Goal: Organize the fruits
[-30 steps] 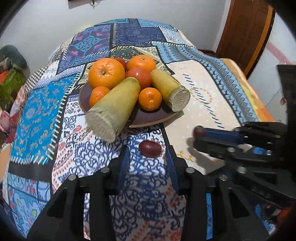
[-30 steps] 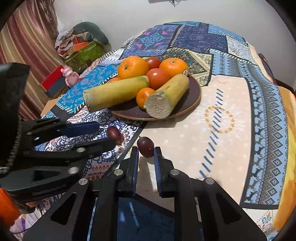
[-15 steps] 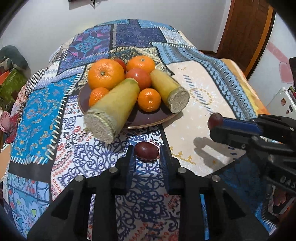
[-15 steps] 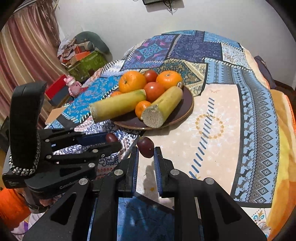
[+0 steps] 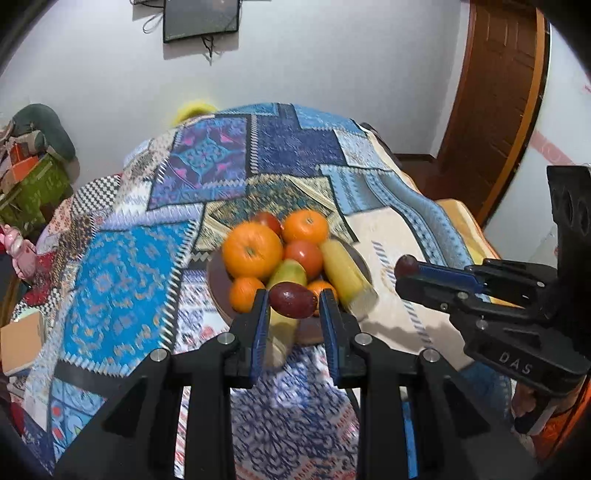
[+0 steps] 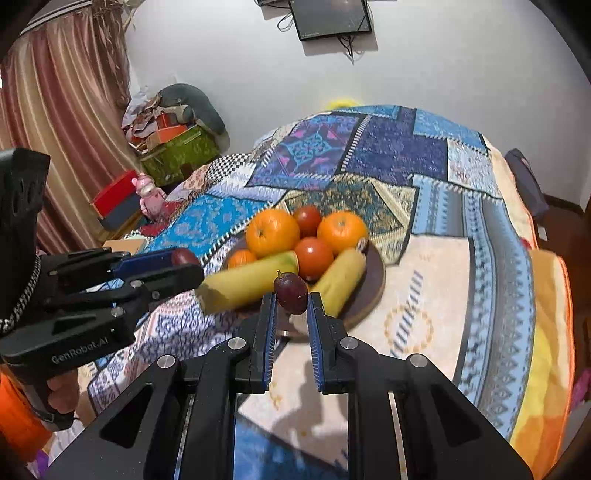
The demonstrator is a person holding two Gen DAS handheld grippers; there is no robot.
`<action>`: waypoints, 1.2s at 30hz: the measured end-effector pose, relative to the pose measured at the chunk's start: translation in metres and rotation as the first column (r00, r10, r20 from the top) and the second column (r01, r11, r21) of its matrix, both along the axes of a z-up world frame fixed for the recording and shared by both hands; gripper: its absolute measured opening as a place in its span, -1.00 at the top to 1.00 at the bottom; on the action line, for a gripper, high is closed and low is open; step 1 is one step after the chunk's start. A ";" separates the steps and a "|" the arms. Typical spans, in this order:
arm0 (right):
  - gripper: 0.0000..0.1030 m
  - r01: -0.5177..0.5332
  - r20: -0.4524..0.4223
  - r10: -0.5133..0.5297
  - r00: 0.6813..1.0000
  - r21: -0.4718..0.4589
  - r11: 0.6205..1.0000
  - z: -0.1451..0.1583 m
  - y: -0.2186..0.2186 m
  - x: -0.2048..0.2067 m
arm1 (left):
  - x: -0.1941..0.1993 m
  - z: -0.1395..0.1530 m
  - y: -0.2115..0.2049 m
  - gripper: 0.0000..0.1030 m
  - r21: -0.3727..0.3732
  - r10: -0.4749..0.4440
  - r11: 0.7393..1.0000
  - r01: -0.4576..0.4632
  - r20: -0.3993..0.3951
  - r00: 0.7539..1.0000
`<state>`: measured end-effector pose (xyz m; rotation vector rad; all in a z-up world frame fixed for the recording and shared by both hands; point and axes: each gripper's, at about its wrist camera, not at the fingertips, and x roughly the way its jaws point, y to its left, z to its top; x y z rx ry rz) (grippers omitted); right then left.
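left gripper (image 5: 293, 308) and right gripper (image 6: 291, 306) jaws each grasp a dark red fruit above the plate (image 6: 373, 291).

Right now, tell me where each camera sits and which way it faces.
Left wrist: on the left gripper, looking along its fingers at the plate of fruit; its dark plum is clamped; the right gripper shows at right.
Right wrist: on the right gripper, facing the same plate with its own small plum; the left gripper shows at left.
Shared: plate, patchwork cloth, wall screen.
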<state>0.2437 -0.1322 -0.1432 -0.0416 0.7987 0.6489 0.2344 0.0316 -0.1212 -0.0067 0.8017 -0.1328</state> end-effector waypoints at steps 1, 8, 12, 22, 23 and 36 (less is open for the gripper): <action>0.70 0.000 0.002 0.000 1.000 -0.001 1.000 0.001 0.001 0.003 | 0.004 0.000 0.001 0.48 0.007 0.008 1.000 -0.008 0.003 1.000; 0.70 -0.007 -0.014 0.007 1.000 -0.024 1.000 -0.009 0.016 0.030 | 0.038 -0.016 0.012 0.48 0.005 0.048 0.999 -0.048 -0.044 0.998; 0.70 -0.017 -0.036 0.016 0.999 -0.053 0.998 -0.021 0.026 0.044 | 0.056 -0.031 0.016 0.48 -0.006 0.052 0.999 -0.053 -0.080 0.995; 0.70 -0.051 -0.073 0.045 0.996 -0.087 0.995 -0.041 0.038 0.056 | 0.073 -0.055 0.014 0.48 -0.022 0.054 0.998 -0.056 -0.104 0.993; 0.70 -0.052 -0.074 0.045 0.996 -0.086 0.995 -0.042 0.038 0.057 | 0.074 -0.056 0.014 0.47 -0.028 0.050 0.998 -0.053 -0.108 0.993; 0.56 -0.042 -0.084 0.036 0.996 -0.072 0.997 -0.037 0.034 0.057 | 0.062 -0.039 0.018 0.26 -0.050 0.052 0.997 -0.055 -0.075 0.996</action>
